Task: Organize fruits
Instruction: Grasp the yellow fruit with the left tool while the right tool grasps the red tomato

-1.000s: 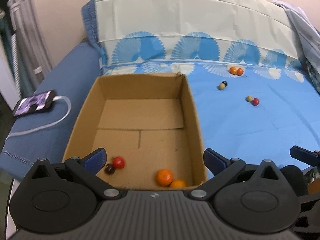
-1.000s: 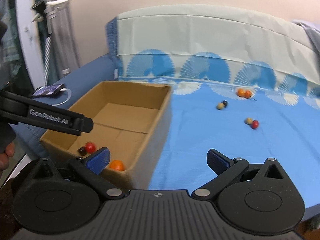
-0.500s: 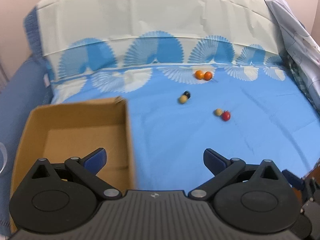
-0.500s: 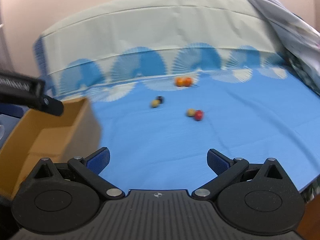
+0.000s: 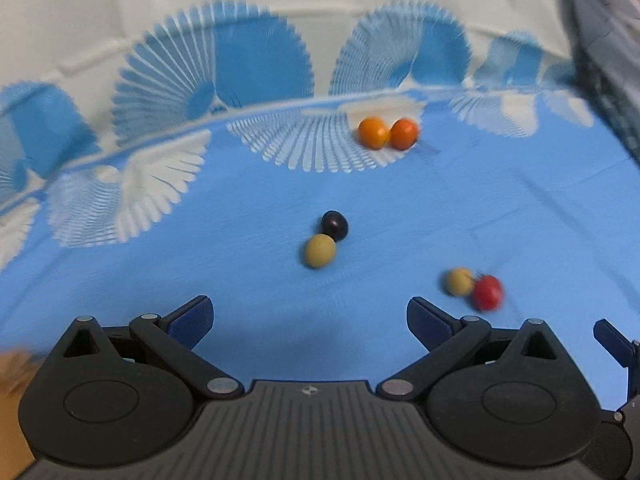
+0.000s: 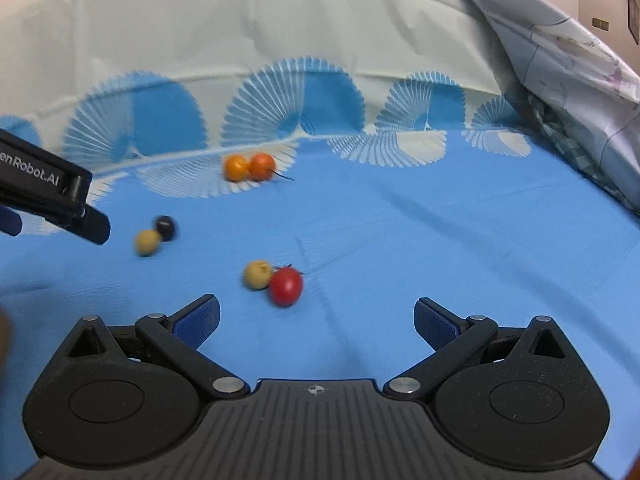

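Small fruits lie in pairs on the blue bedsheet. In the left wrist view a yellow fruit [image 5: 319, 251] touches a dark purple one [image 5: 335, 225], just ahead of my open, empty left gripper [image 5: 310, 316]. Two orange fruits [image 5: 387, 133] lie farther back. A yellow fruit [image 5: 459, 281] and a red fruit [image 5: 487, 292] lie to the right. In the right wrist view my open, empty right gripper [image 6: 317, 318] sits just short of the red fruit [image 6: 285, 287] and its yellow neighbour [image 6: 258, 274]. The orange pair [image 6: 249, 167] and the yellow-purple pair [image 6: 155, 236] lie beyond.
A corner of the cardboard box [image 5: 12, 372] shows at the lower left of the left wrist view. The left gripper's body [image 6: 44, 192] crosses the left edge of the right wrist view. A patterned pillow or bedding [image 6: 560, 92] rises at the right. The sheet's white fan-print band [image 6: 280, 60] lies at the back.
Both grippers have swung right, away from the cardboard box, and moved forward over the sheet toward the loose fruits. The fruits now look larger and closer. Both stayed open.
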Demonstrator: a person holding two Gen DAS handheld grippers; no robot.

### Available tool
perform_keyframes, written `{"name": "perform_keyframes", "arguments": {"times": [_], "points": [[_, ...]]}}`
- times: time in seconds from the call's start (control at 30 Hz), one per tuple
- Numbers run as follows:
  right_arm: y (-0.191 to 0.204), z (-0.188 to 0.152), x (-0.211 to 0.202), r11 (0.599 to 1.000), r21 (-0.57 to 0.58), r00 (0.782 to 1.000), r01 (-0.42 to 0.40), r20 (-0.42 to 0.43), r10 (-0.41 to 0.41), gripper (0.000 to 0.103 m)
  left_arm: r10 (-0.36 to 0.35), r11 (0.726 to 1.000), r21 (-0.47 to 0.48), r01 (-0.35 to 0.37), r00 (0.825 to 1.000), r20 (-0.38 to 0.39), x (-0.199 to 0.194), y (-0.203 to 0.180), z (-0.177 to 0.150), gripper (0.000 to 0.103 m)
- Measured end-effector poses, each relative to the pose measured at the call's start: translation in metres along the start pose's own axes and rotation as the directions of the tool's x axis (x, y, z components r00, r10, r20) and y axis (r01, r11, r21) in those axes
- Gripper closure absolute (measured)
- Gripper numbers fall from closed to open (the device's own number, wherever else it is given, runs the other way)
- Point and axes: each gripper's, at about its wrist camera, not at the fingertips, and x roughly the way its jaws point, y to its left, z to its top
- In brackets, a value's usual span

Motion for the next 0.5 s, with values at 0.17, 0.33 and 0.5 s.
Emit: {"name": "perform_keyframes", "arguments": {"times": [0.17,0.33,0.5], "points": [[0.005,0.001,0.051,1.0,-0.008,1.0,0.01,-0.028,-0.011,0.001,0.02,1.0,-0.001,-0.02,0.999,-0.049,0.062,0.007,0.02,0.0],[0.007,-0.007,0.077,1.0,-0.021,0.999,0.018,-0.034,-0.019,0.001,0.045,0.999,0.019,-0.043,0.995,-0.089,0.095,0.008,0.024,0.0],[0.008,-0.005,0.077,0.999,-0.033,0.999,0.021,-0.033,-0.022,0.002,0.023,1.0,0.0,-0.023,0.993,-0.113,0.1,0.015,0.024,0.001]]}}
